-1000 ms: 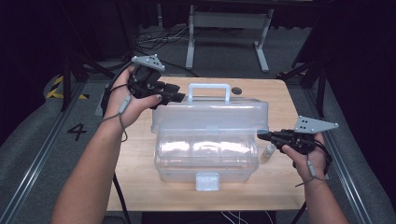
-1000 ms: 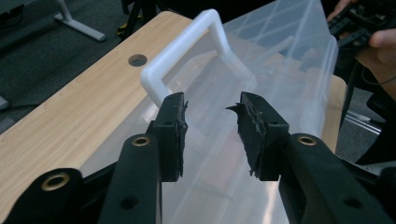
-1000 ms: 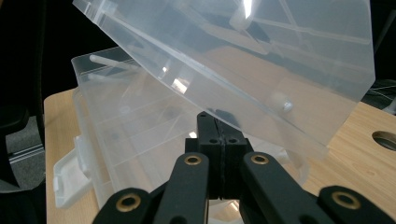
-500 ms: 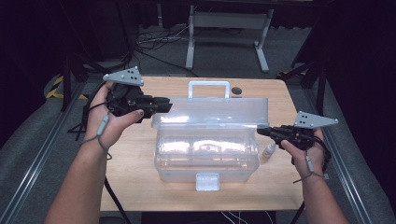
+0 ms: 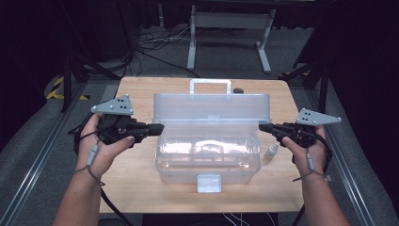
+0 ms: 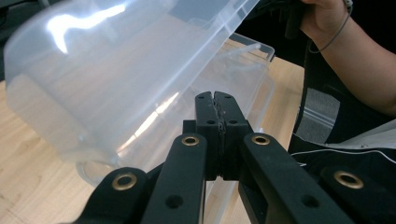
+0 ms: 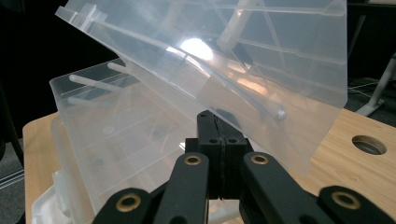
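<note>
A clear plastic box (image 5: 207, 150) stands mid-table with its lid (image 5: 211, 108) swung up and leaning back, the handle (image 5: 210, 84) at the far edge. My left gripper (image 5: 160, 128) is shut and empty, its tip at the box's left end just under the lid's corner. My right gripper (image 5: 261, 127), also shut and empty, points at the right end. In the left gripper view the shut jaws (image 6: 215, 95) sit below the tilted lid (image 6: 116, 70). In the right gripper view the tip (image 7: 215, 115) is under the lid (image 7: 233, 56); whether it touches is unclear.
A small white bottle (image 5: 271, 151) lies on the wooden table (image 5: 136, 94) right of the box, under my right gripper. The box's latch (image 5: 209, 182) faces the near edge. A round hole (image 7: 369, 144) is in the tabletop. Dark floor with cables and a metal stand (image 5: 226, 28) lie beyond.
My left gripper has moved from the box's back left corner toward me, to its left end. The lid has tipped further back. The right gripper has barely shifted.
</note>
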`<state>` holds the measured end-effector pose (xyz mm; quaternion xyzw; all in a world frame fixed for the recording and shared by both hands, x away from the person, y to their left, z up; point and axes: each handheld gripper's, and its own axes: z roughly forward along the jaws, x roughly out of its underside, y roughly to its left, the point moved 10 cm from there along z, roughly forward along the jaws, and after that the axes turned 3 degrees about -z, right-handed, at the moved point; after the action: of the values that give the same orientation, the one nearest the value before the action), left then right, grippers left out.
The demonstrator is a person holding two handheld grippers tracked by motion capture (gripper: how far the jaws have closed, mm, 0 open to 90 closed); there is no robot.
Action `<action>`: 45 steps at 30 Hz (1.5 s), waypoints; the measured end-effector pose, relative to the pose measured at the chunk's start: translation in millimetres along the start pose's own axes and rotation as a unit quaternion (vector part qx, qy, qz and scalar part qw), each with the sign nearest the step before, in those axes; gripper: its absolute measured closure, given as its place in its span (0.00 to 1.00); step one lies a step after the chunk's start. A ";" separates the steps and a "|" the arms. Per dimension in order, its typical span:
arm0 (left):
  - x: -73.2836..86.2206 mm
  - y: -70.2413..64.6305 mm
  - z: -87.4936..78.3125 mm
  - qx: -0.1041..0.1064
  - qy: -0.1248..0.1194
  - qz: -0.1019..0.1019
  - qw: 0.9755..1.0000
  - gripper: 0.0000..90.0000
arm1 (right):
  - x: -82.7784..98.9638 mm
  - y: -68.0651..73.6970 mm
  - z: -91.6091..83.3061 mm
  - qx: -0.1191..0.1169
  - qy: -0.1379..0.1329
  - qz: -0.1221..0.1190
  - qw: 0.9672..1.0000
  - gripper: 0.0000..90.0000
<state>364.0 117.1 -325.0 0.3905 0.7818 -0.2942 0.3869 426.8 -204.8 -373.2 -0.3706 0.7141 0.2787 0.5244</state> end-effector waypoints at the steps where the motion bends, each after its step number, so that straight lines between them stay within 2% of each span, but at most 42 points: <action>1: 0.0 0.0 0.0 0.000 0.000 0.000 1.000 1.00 | 0.0 0.0 0.0 0.000 0.000 0.000 1.000 1.00; 2: 6.5 3.7 4.5 -0.009 0.001 -0.005 1.000 1.00 | -0.8 -0.6 0.3 0.002 -0.002 0.002 1.000 1.00; 5: 12.2 7.0 9.4 -0.015 0.001 -0.010 1.000 1.00 | -2.0 -1.4 0.9 0.005 -0.005 0.002 1.000 1.00; 7: 19.3 16.0 16.4 -0.032 0.002 -0.019 0.999 1.00 | -2.4 -1.8 1.2 0.005 -0.006 0.002 1.000 1.00; 8: 19.3 16.0 16.4 -0.032 0.002 -0.019 0.999 0.99 | -2.4 -1.8 1.2 0.005 -0.006 0.002 1.000 1.00; 12: 24.1 30.2 24.7 -0.055 -0.006 -0.030 0.998 0.99 | -2.5 -2.1 1.2 0.003 -0.008 0.004 1.000 1.00; 16: 24.1 36.4 28.9 -0.063 -0.027 -0.046 0.997 1.00 | -2.7 -2.0 1.4 0.003 -0.008 0.004 1.000 1.00; 19: 24.1 42.4 30.7 -0.080 -0.033 -0.047 0.995 1.00 | -2.6 -1.9 1.5 0.003 -0.008 0.004 1.000 1.00; 22: 22.1 43.9 31.1 -0.081 -0.043 -0.052 0.994 1.00 | -2.4 -1.4 1.5 0.003 -0.008 0.002 1.000 1.00; 26: 20.5 45.4 33.2 -0.086 -0.048 -0.049 0.994 1.00 | -2.6 -0.8 2.3 0.002 -0.008 0.000 1.000 1.00; 31: 18.9 50.4 38.2 -0.099 -0.054 -0.048 0.992 1.00 | -3.5 -0.6 3.3 0.004 -0.011 0.001 1.000 1.00; 37: 14.8 53.4 45.2 -0.099 -0.065 -0.049 0.992 1.00 | -4.7 -1.3 4.0 0.006 -0.013 0.000 1.000 1.00; 40: 12.8 55.6 44.6 -0.098 -0.073 -0.056 0.991 1.00 | -4.5 -2.3 4.0 0.009 -0.012 0.000 1.000 1.00; 45: 10.7 57.5 44.5 -0.100 -0.078 -0.056 0.990 1.00 | -3.2 -2.9 2.7 0.013 -0.008 0.000 1.000 1.00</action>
<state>424.6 117.3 -366.6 0.2817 0.7951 -0.2656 0.4669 431.2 -203.6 -371.0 -0.3618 0.7135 0.2725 0.5346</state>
